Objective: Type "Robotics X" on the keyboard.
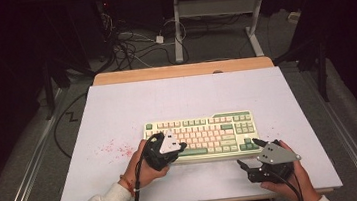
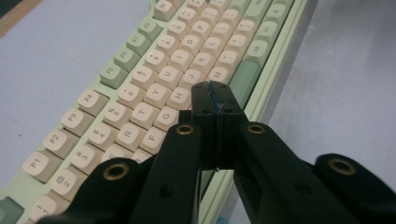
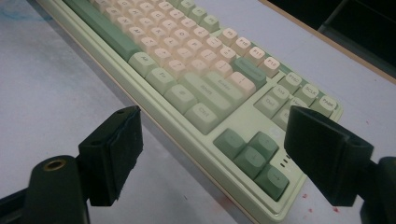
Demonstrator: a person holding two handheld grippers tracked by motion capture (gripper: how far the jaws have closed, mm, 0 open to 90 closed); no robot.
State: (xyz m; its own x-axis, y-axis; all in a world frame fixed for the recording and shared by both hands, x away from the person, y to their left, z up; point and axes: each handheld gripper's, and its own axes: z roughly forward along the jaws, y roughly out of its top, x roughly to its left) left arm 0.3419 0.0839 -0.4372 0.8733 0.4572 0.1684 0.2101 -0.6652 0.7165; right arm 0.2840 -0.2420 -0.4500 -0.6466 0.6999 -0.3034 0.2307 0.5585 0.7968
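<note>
A pale green keyboard (image 1: 201, 136) with cream and green keys; left gripper (image 2: 215, 100) closed empty above it, right gripper (image 3: 212, 154) wide apart.

A matt plastic keyboard (image 1: 201, 136) with smooth cream and green keycaps lies on a pale, matt surface (image 1: 117, 112). Bare wood edges the surface's far side.

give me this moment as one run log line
left gripper: shut, empty, tips over keyboard letter keys | right gripper: open, empty, near arrow keys | table: red specks
</note>
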